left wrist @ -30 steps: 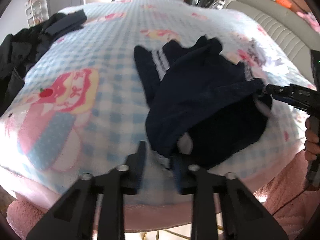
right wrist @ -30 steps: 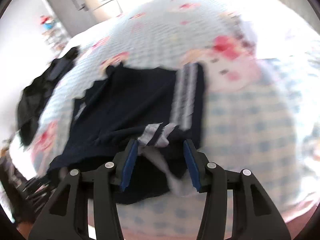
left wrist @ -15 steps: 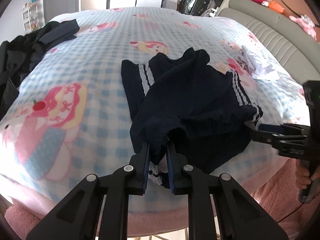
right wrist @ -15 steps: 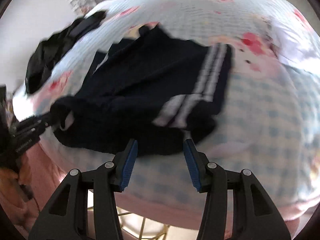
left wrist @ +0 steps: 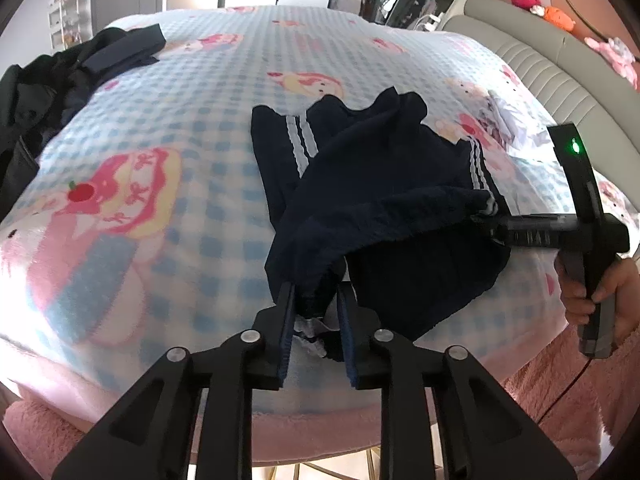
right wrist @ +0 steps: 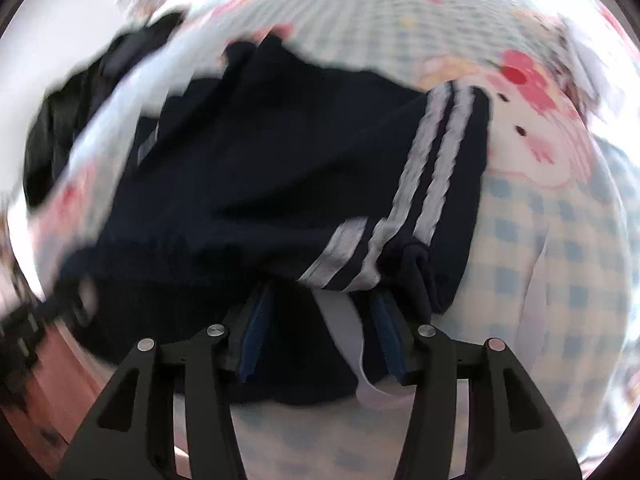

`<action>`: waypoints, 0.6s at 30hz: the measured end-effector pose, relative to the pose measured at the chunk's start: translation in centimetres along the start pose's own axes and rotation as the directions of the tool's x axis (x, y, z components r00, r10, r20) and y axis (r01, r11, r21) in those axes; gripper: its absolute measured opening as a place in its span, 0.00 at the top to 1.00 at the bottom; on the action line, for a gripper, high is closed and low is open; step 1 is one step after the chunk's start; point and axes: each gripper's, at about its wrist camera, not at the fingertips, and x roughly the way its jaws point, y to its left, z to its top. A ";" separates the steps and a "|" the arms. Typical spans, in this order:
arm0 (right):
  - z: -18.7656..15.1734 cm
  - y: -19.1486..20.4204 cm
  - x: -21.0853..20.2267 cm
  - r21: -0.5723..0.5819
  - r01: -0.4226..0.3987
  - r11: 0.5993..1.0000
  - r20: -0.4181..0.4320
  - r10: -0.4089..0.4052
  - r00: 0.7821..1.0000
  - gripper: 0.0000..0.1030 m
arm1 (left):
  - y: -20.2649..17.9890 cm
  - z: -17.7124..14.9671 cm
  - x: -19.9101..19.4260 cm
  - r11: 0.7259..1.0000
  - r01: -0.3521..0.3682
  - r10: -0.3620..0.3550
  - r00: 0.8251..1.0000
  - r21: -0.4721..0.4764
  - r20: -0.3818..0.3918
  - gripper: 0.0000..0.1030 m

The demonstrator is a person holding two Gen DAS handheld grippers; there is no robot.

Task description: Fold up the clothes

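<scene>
- Left claw [left wrist: 316, 304] clenched on a bunched edge of the navy shorts [left wrist: 372, 200], cloth pinched between its fingers at the near edge of the bed [left wrist: 168, 216]; pale lining spilling out just below the grip.
- Right claw [right wrist: 320, 320] seen with cloth and a white band between its fingers, the gap looking wider than on the left; from the left wrist view, tips [left wrist: 490, 222] apparently gripping the waistband to the right of the left claw; probably grasping the shorts, though motion blur left that uncertain.
- Shorts lifted and stretched between both claws, far part with the white stripes [right wrist: 428, 168] resting on the bed ahead of them.
- Likely risks: thin bite on the right could slip as the waistband tightened, dropping that corner; bunched hold on the left could carry a crease into the fold; uneven pull could twist the legs over each other.
- Pile of dark clothes [left wrist: 60, 80] well apart, far left of the left claw; crumpled pale item [left wrist: 508, 120] far right, near the headboard [left wrist: 560, 76]; neither in the way.
- Plenty of bed ahead for laying flat; near edge close beneath both claws, so cloth could slide off toward the pink fleece [left wrist: 560, 392].
</scene>
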 end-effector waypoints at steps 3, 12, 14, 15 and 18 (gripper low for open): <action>-0.7 1.0 0.8 -0.112 0.031 0.993 -0.037 -0.035 0.999 0.39 | -0.2 -0.2 0.4 1.000 0.007 -0.007 1.000 -0.002 -0.010 0.75; -0.6 -1.5 -2.2 0.053 -0.011 0.999 -0.004 0.011 1.000 0.84 | 0.9 -0.2 0.7 0.993 -0.115 0.114 0.993 -0.008 -0.022 0.74; -1.4 -2.1 -3.6 0.068 -0.034 0.997 -0.003 0.034 0.999 0.84 | 1.0 0.0 0.6 0.993 -0.113 0.113 0.994 -0.016 -0.009 0.74; -2.0 -2.1 -4.3 0.070 -0.048 0.996 -0.004 0.048 0.999 0.84 | 0.9 0.2 0.6 0.993 -0.113 0.113 0.994 -0.020 -0.003 0.74; -3.9 -1.6 -6.1 0.080 -0.115 0.990 -0.003 0.116 0.993 0.85 | 0.4 0.6 0.8 0.994 -0.104 0.105 0.995 -0.013 0.005 0.74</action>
